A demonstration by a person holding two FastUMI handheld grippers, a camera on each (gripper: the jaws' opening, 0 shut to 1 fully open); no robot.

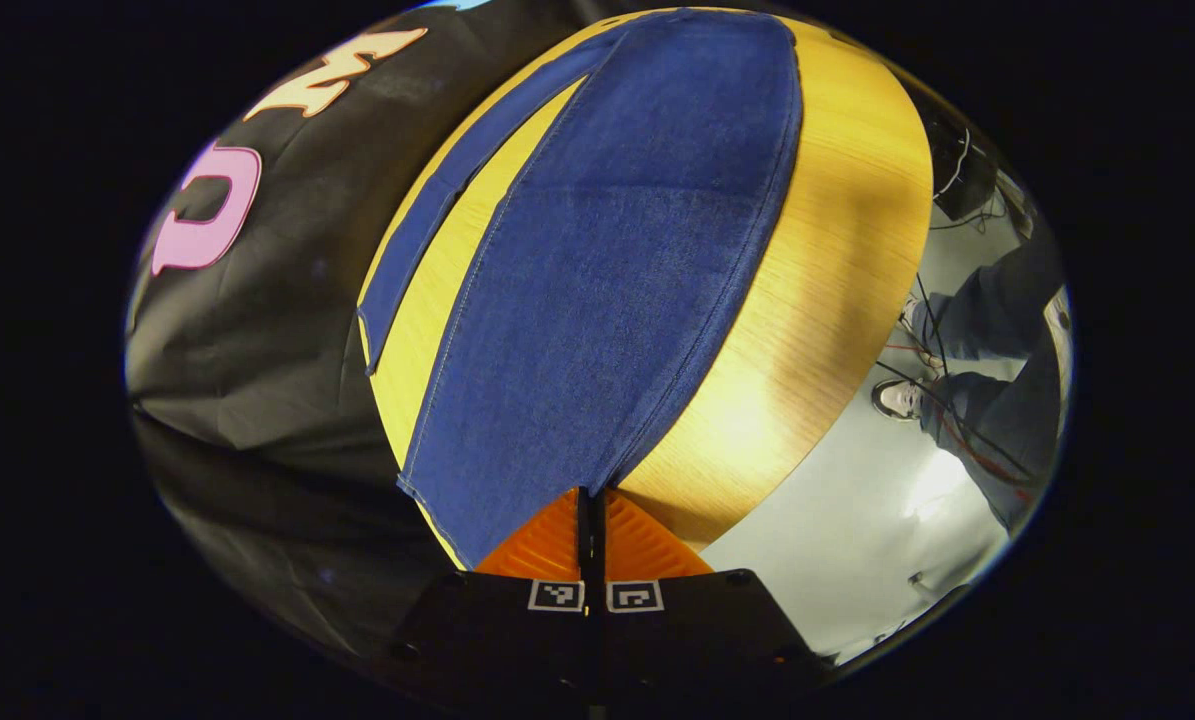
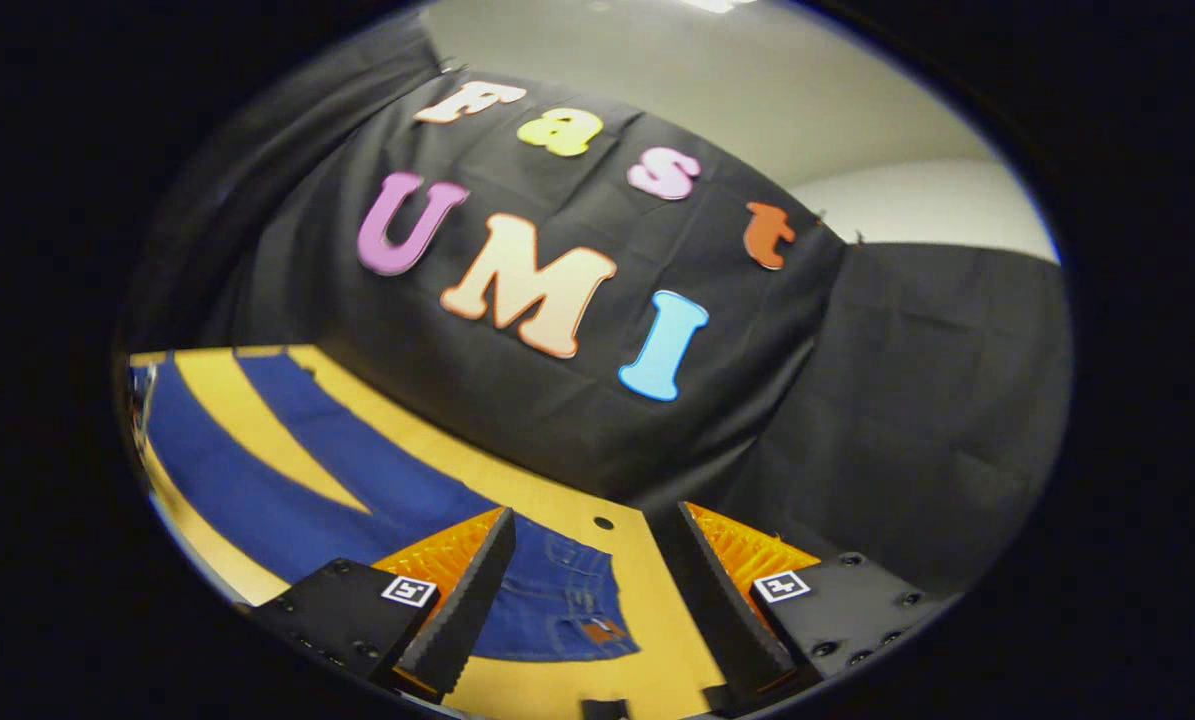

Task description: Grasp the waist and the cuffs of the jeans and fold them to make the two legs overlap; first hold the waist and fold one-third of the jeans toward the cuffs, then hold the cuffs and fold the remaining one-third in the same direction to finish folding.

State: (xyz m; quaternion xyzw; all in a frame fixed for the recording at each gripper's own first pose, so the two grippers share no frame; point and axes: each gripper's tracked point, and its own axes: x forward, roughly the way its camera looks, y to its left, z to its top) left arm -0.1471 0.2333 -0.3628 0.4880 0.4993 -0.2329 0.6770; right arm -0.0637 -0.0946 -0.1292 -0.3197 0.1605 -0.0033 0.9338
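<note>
so the left gripper has its fingers pinched together right at the cuff corner of the jeans, looks clamped on the hem, with the leg running straight ahead of it over the wooden table. The right gripper is spread wide with the waist just below its tips, not gripping yet. I'd get a solid bite on the waistband before lifting, so both ends swing over together. No containers here

Both views look low and close along the table, sharing the jeans.
</note>
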